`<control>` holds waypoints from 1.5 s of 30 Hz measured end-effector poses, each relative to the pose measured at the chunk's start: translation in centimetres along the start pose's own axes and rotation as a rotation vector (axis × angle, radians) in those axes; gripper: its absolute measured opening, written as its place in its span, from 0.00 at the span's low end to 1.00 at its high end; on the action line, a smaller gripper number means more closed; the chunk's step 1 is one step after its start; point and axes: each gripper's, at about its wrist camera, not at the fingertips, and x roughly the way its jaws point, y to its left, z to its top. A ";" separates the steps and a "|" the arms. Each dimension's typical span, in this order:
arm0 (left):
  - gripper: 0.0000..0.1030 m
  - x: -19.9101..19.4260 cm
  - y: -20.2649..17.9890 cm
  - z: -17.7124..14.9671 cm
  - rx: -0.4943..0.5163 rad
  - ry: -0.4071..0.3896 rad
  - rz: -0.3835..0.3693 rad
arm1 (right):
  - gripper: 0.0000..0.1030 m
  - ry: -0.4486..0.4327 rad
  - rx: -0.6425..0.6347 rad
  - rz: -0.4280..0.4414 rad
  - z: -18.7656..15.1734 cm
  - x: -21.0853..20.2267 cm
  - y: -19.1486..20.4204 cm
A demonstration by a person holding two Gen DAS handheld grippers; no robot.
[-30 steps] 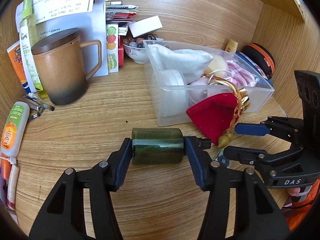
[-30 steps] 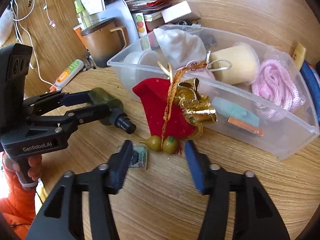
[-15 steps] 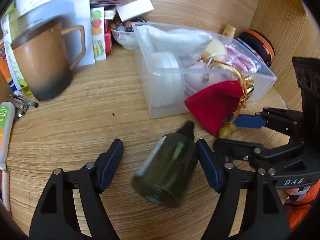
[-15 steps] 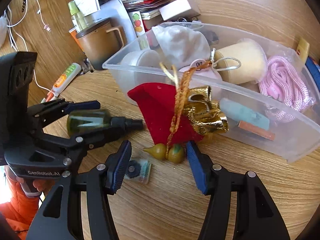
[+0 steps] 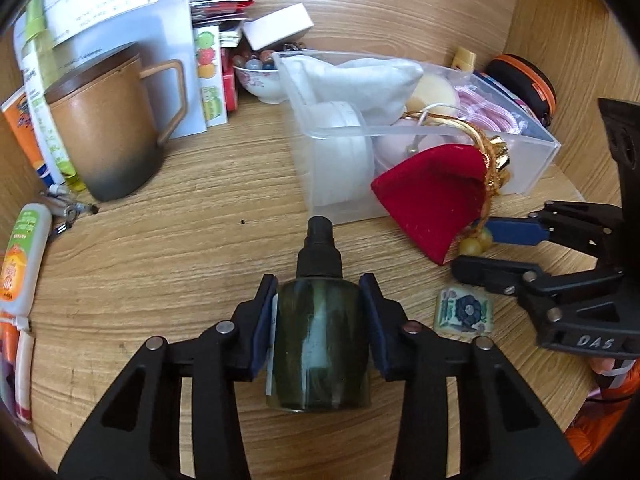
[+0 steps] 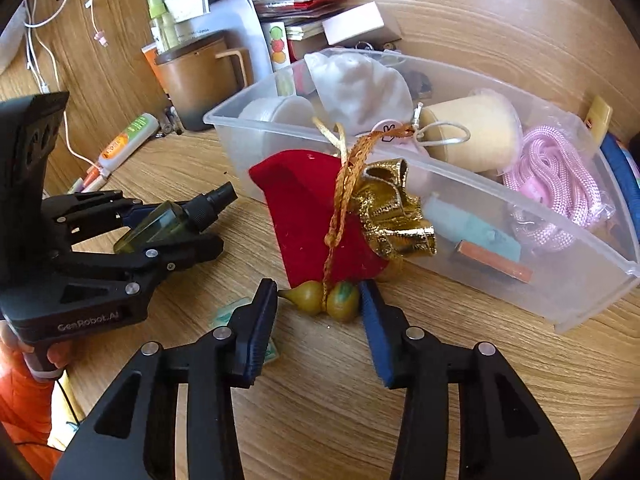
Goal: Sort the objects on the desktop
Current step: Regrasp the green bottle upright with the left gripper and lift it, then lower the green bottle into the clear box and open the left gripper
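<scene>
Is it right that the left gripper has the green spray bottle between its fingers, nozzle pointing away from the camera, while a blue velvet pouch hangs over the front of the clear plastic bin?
Not quite: the pouch is red, not blue, as both wrist views show. The rest holds: the left gripper is closing on the green spray bottle, nozzle away from the camera, and the pouch hangs over the front of the clear plastic bin.

The tile lies mostly hidden behind the right gripper's finger. The box wall blurs its contents. The tube and pens run off the edge.
</scene>
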 end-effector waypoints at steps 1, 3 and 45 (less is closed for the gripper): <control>0.40 -0.2 0.1 -0.2 -0.005 -0.008 0.012 | 0.38 -0.007 0.000 0.002 0.0 -0.3 0.0; 0.40 -0.6 0.2 -0.4 -0.013 -0.019 0.028 | 0.38 -0.022 0.008 0.005 -0.1 -1.1 -0.2; 0.40 -4.8 -2.4 9.0 -0.011 -0.234 0.014 | 0.38 -0.270 0.019 -0.117 5.2 -9.2 -7.4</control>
